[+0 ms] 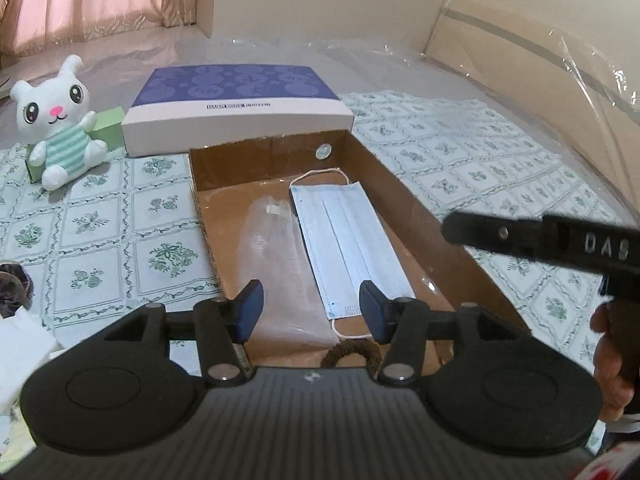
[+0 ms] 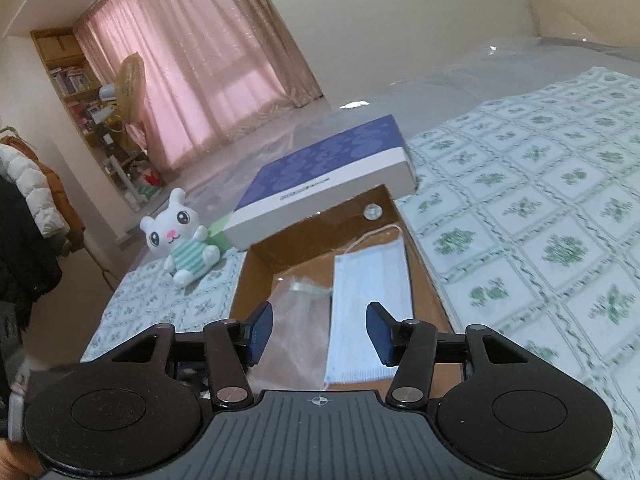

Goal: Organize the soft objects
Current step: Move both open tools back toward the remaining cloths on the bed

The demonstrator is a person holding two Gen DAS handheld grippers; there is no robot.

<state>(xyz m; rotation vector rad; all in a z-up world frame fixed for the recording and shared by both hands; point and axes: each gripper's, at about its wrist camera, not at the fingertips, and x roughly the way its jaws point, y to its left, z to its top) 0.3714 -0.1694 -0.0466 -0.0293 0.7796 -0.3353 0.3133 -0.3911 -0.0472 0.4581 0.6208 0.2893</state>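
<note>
An open brown cardboard box (image 1: 420, 208) lies on the bed. Inside it lie a pale blue face mask (image 1: 348, 240), a clear plastic bag (image 1: 276, 264) to its left, and a brown hair tie (image 1: 352, 354) at the near end. The mask (image 2: 370, 304) and bag (image 2: 296, 328) also show in the right wrist view. My left gripper (image 1: 311, 312) is open and empty above the box's near end. My right gripper (image 2: 319, 336) is open and empty over the box (image 2: 424, 276); it shows at the right in the left wrist view (image 1: 520, 236). A white plush bunny (image 1: 56, 124) sits left of the box.
The box's purple and white lid (image 1: 236, 108) lies just behind the box. A green block (image 1: 106, 128) stands behind the bunny. White cloth (image 1: 20, 352) and a dark object (image 1: 14, 284) lie at the left. The floral sheet (image 1: 480, 160) spreads to the right.
</note>
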